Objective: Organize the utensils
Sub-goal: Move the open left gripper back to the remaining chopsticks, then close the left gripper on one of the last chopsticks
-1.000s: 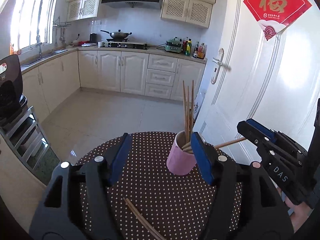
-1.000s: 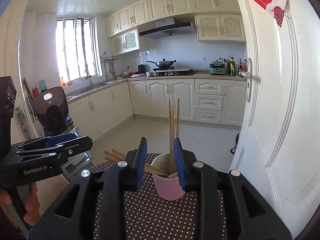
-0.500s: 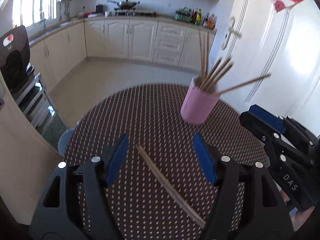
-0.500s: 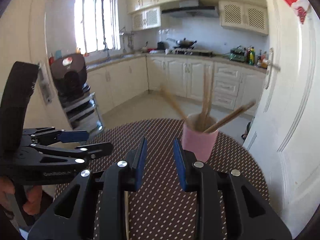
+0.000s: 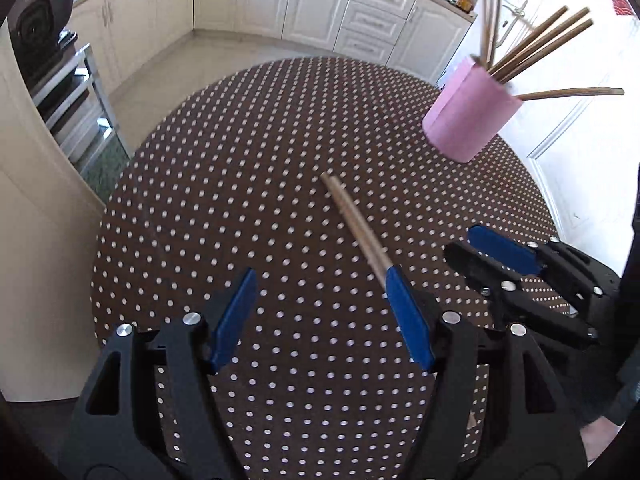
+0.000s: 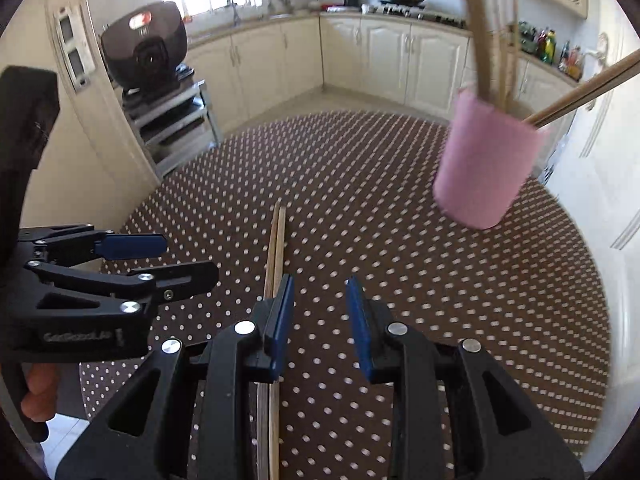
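- Left gripper (image 5: 320,312): jaws spread wide, nothing between them, above the dotted table (image 5: 240,168).
- Loose chopstick pair (image 6: 276,248): flat on the table, mid-way.
- Right gripper (image 6: 320,316): jaws partly apart, empty, chopsticks just left of them.
- Pink cup (image 6: 484,164): far right, already holding chopsticks.
- Step, as judged: approach to pick-up; next requires straddling the pair, then pinching.
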